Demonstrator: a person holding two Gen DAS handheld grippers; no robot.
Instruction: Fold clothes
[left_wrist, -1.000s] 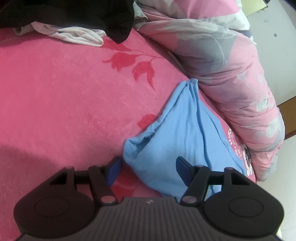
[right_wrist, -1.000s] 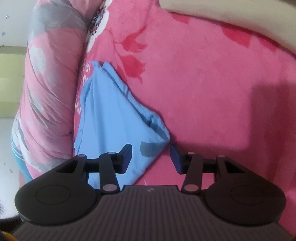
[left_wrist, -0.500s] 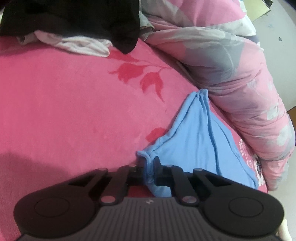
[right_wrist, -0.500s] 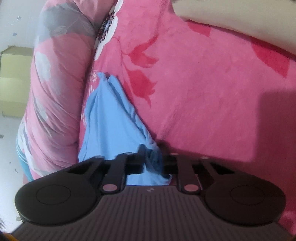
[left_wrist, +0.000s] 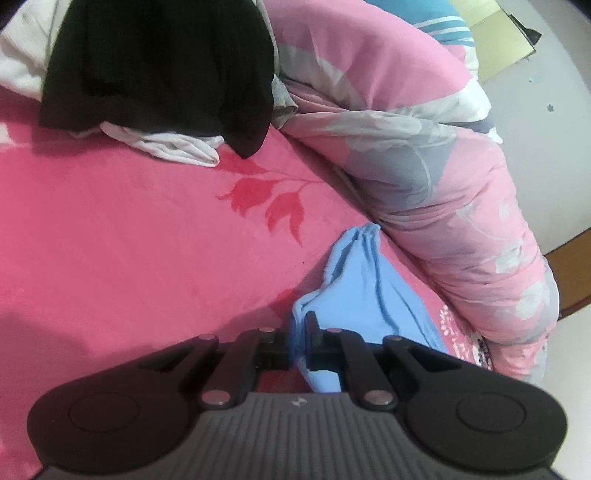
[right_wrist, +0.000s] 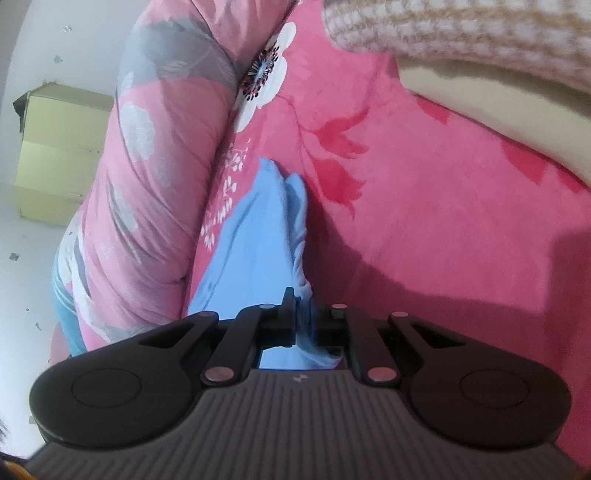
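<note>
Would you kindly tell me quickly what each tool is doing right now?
Left tool: closed on the blue garment, at one corner.
Right tool: closed on the same blue garment, at another corner.

My left wrist camera looks down along its fingers, close over the pink bed cover (left_wrist: 129, 240); my right does likewise, facing its far edge. Both share the blue garment (left_wrist: 369, 280) and rolled quilt (right_wrist: 147, 177)
</note>
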